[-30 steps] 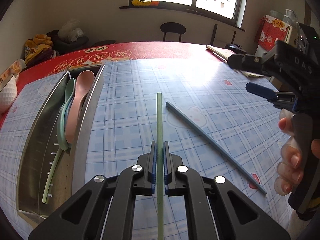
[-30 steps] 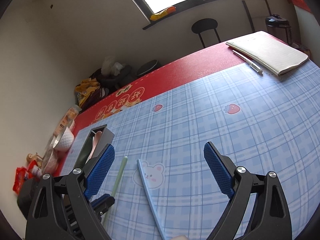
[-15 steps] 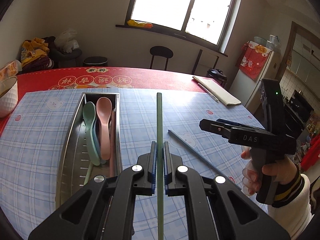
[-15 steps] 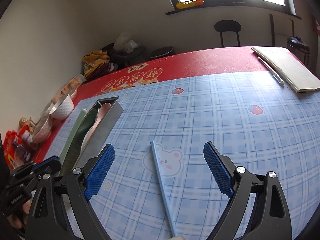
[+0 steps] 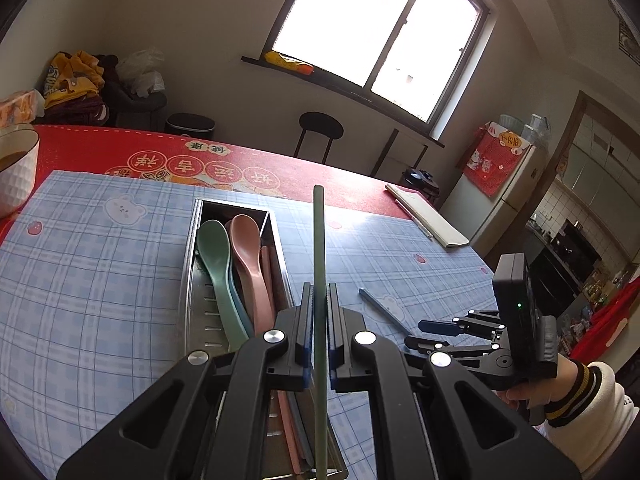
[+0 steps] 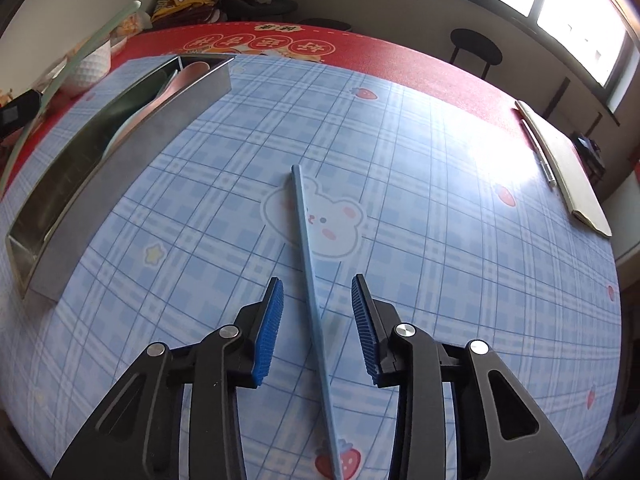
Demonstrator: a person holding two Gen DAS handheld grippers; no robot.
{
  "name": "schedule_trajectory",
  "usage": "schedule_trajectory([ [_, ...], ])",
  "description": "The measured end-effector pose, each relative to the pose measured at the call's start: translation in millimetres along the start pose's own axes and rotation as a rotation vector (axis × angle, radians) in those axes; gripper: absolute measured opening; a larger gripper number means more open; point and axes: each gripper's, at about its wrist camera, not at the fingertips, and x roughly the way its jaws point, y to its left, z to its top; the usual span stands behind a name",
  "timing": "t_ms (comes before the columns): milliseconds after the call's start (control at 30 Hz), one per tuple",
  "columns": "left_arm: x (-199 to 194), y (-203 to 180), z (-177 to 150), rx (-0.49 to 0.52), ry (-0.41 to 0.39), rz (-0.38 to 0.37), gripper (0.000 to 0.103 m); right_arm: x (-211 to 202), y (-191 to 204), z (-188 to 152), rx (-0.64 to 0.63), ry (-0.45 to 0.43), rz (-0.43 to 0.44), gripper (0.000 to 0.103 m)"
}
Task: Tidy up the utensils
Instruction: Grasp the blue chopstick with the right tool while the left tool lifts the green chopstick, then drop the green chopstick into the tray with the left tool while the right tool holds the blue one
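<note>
Left wrist view: the left gripper has its fingers clamped tight on a long pale-green chopstick, which runs straight up the frame from between the pads and hangs above the counter. Landmark: the long stainless-steel utensil tray on the blue plaid cloth. The green chopstick is over the tray's right wall at the near end. Inside the tray lie a green plastic spoon and a pink plastic spoon, bowls toward the far end, side by side and touching. Slim pink and dark sticks lie along the tray's right side; what they are is hard to say from here. Right of the tray, flat on the cloth, a slender blue chopstick. The right gripper is at its near end, held by a hand in a white sleeve with striped cuff.

Right wrist view: the right gripper points down at the blue chopstick, well right of the tray. Its fingers are closing, partly open, one on each side of the chopstick, pads not yet touching it. The chopstick lies across a bear print. The green chopstick arcs past the tray's left side at the frame edge.
</note>
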Motion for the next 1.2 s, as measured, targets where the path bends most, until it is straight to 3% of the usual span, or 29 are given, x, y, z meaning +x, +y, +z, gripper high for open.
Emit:
schedule_trajectory([
  [100,-1,11,2,-0.036,0.004,-0.014,0.006,2,0,1,0.011,0.010,0.028,0.021],
  [267,-5,23,4,-0.079,-0.005,-0.019,0.006,1,-8,-2,0.084,0.019,0.075,0.020],
  [533,-6,36,5,-0.113,-0.011,0.006,0.006,-2,-24,-11,0.229,-0.044,0.120,0.006],
  [900,12,38,7,-0.140,0.039,0.051,0.006,-23,-22,30,0.467,-0.346,0.423,0.006],
  [1067,25,34,12,-0.146,0.084,0.090,0.006,-13,-12,40,0.477,-0.405,0.477,0.006],
  [1200,40,26,15,-0.123,0.126,0.134,0.006,-9,-17,35,0.469,-0.386,0.483,0.006],
])
